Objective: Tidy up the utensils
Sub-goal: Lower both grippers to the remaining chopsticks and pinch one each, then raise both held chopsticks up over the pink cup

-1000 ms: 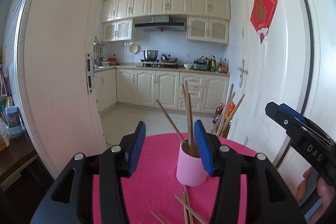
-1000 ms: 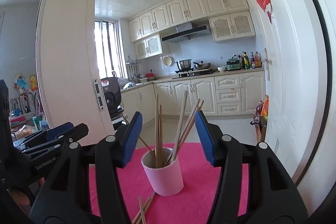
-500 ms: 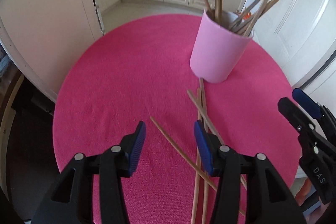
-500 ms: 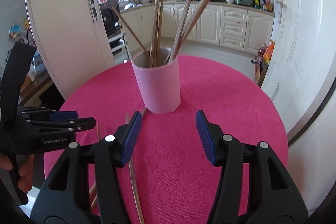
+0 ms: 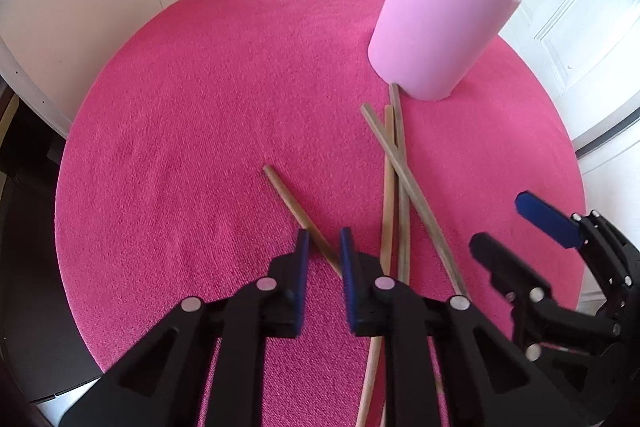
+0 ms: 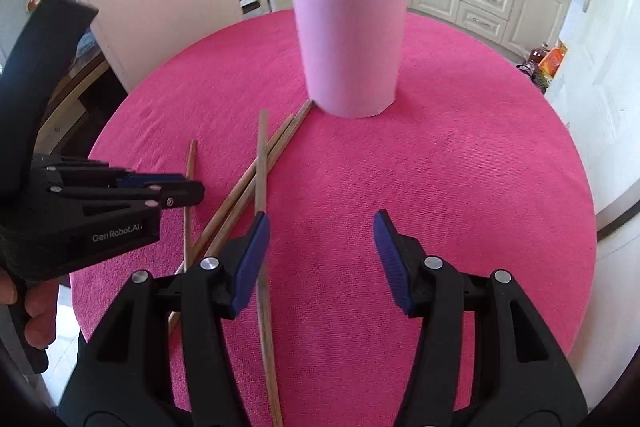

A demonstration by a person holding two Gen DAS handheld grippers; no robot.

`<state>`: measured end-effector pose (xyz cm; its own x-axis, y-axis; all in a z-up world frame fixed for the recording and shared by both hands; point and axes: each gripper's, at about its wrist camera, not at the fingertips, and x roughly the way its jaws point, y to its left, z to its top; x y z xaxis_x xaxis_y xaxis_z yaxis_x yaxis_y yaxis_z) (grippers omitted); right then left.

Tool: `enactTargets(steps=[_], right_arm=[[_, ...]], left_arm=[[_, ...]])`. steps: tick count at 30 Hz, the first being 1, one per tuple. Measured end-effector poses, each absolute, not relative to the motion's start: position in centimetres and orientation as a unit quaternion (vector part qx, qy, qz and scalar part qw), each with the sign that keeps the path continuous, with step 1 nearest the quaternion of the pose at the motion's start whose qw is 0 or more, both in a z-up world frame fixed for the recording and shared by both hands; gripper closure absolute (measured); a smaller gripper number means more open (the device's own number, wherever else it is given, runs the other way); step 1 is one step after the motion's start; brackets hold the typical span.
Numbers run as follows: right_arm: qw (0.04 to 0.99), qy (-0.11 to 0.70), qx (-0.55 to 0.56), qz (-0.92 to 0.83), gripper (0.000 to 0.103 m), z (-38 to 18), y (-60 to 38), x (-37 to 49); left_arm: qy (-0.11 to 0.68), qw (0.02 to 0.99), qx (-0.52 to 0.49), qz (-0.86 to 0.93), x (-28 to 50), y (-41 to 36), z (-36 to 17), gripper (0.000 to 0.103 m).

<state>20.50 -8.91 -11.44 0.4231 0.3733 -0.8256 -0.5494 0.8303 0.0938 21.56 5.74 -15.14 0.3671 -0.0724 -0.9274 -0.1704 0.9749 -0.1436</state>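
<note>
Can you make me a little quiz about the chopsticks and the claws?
1. Pick one. What colour is the cup with chopsticks standing in it? A) pink B) green C) yellow
2. True or false: the right claw is shut tight.
3. Fill in the blank: ____ loose chopsticks lie on the pink tablecloth.

Key: 1. A. 2. False, it is wide open. 3. Four: one lies alone and three cross each other.
</note>
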Motion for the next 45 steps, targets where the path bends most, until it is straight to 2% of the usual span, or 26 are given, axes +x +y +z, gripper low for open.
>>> enactTargets(steps=[2,12,14,15,17,20,30,45], right_arm=[[0.831,0.47,-0.101,0.28,0.049,-11.7,-8.2,20.7],[0.808,0.505,-0.145,0.265,0.052,-13.2,-5.7,21.7],[0.809,0.504,-0.154,0.259,0.072,-13.2,-5.6,21.8],[0.808,0.506,-0.152,0.26,0.075,-13.1,-5.6,21.9],[0.808,0.506,-0.149,0.261,0.091,-13.1,-5.8,22.0],[0.811,0.504,-0.136,0.264,0.095,-13.1,-6.5,22.0],[0.835,0.462,-0.067,0.292,0.097,-10.6,-9.2,21.1],[0.867,0.358,0.045,0.344,0.097,-5.4,-13.0,19.5]], left_arm=[[0.559,0.821,-0.117,0.024,21.4,6.2,-15.2,0.097],[0.545,0.828,-0.13,0.018,21.8,8.4,-14.6,0.097],[0.542,0.83,-0.133,0.018,21.5,8.9,-14.2,0.097],[0.54,0.831,-0.133,0.017,21.4,9.2,-14.0,0.097],[0.537,0.833,-0.134,0.015,21.1,9.4,-13.6,0.097],[0.53,0.837,-0.135,0.009,21.1,9.0,-13.2,0.097],[0.487,0.864,-0.127,-0.014,19.8,8.1,-10.0,0.097],[0.377,0.921,-0.086,-0.048,17.9,5.3,-3.1,0.097]])
